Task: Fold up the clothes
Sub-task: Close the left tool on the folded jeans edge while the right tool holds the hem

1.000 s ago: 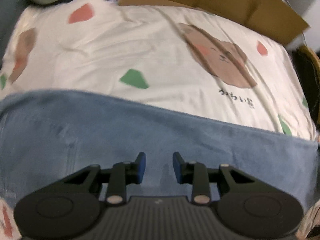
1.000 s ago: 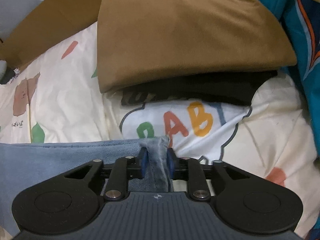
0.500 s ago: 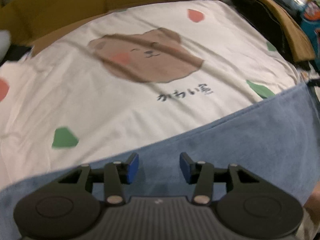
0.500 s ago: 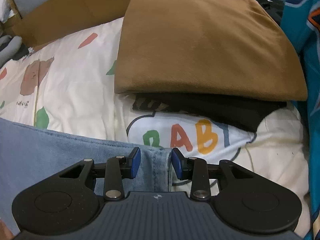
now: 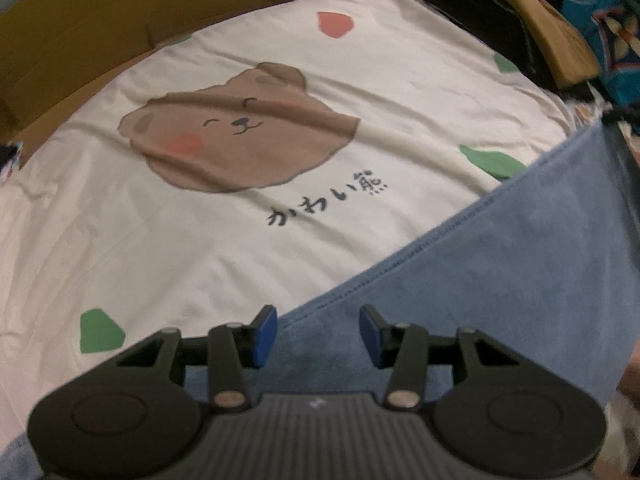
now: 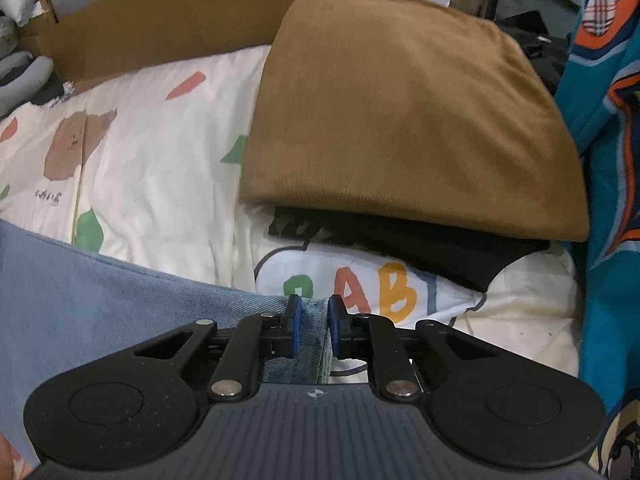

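Note:
Light blue jeans (image 5: 500,280) lie spread on a cream bedsheet (image 5: 200,240) printed with a brown bear. My left gripper (image 5: 318,320) points steeply down over the jeans' stitched edge. Its blue pads (image 5: 264,336) stand apart, open, with the denim below them and nothing pinched. In the right wrist view the jeans (image 6: 100,280) reach in from the left. My right gripper (image 6: 314,308) is closing its jaws on a bunched denim hem (image 6: 312,332), and the pads press the cloth on both sides.
A folded tan garment (image 6: 400,120) lies on a black one (image 6: 420,244) at the bed's far right, above a cushion lettered "BAB" (image 6: 360,292). Teal patterned fabric (image 6: 608,160) hangs at the right. Brown cardboard (image 6: 180,20) borders the far side.
The left gripper has slid along the jeans' edge and rolled, and its jaws have widened. The right gripper let its jaws out around the hem, then narrowed them onto it again and rose slightly.

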